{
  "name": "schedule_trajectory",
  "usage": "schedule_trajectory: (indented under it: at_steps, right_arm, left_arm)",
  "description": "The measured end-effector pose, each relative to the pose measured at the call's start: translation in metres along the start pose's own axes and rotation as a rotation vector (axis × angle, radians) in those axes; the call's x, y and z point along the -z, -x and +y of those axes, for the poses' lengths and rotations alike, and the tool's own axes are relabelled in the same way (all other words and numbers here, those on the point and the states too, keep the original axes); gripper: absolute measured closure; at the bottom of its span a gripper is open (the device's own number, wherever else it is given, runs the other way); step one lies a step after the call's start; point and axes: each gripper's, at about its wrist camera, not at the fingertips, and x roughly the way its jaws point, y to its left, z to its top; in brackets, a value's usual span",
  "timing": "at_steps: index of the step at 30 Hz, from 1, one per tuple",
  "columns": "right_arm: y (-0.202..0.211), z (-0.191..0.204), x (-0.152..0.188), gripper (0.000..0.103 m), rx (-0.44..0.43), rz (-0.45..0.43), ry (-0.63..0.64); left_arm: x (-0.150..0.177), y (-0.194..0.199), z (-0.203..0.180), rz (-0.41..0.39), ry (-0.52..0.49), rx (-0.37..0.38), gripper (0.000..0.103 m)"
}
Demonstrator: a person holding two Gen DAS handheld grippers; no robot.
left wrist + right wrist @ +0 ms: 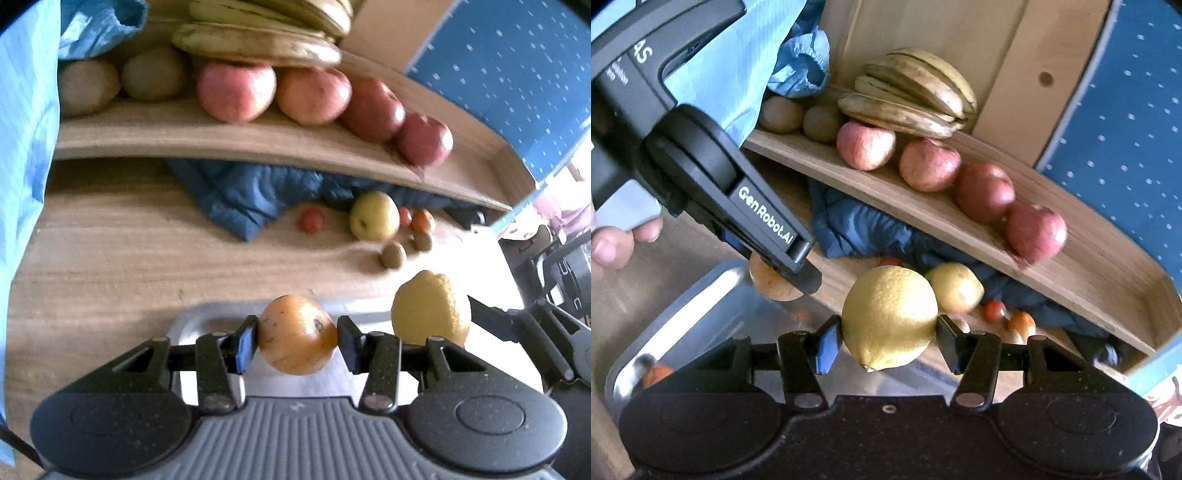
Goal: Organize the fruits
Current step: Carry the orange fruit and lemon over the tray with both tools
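Note:
My left gripper (297, 338) is shut on an orange persimmon-like fruit (297, 334), held above a metal tray (192, 321). My right gripper (888, 338) is shut on a yellow lemon (890, 317), also above the tray (679, 306); the lemon also shows in the left wrist view (430, 308). The left gripper body (713, 184) fills the left of the right wrist view, with its fruit (772, 282) partly hidden. On the wooden shelf (258, 138) lie several red apples (312, 96), two kiwis (153, 74) and bananas (258, 40).
Under the shelf lie a blue cloth (251, 192), a yellow-green apple (375, 216), small red and orange fruits (311, 220) and two small kiwis (393, 254) on the wooden table (110, 258). A small orange fruit (655, 373) lies in the tray. Blue dotted fabric (517, 74) is at right.

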Motion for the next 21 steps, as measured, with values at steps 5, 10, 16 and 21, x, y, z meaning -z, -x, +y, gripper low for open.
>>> schedule_trajectory:
  at_steps: [5,10,16,21]
  right_arm:
    - [0.022,0.0,0.021,0.047,-0.005,0.012,-0.007]
    - [0.037,0.004,0.04,0.047,-0.027,0.029,-0.005]
    - [0.048,0.009,0.061,0.047,-0.06,0.059,-0.008]
    - [0.052,0.014,0.07,0.047,-0.099,0.092,-0.019]
  left_arm:
    - [0.021,0.004,-0.011,0.012,0.004,-0.006,0.053]
    - [0.043,0.009,-0.017,0.015,0.019,-0.016,0.053]
    - [0.063,0.008,-0.02,0.035,0.042,-0.045,0.053]
    - [0.066,0.007,-0.021,0.041,0.032,-0.064,0.053]
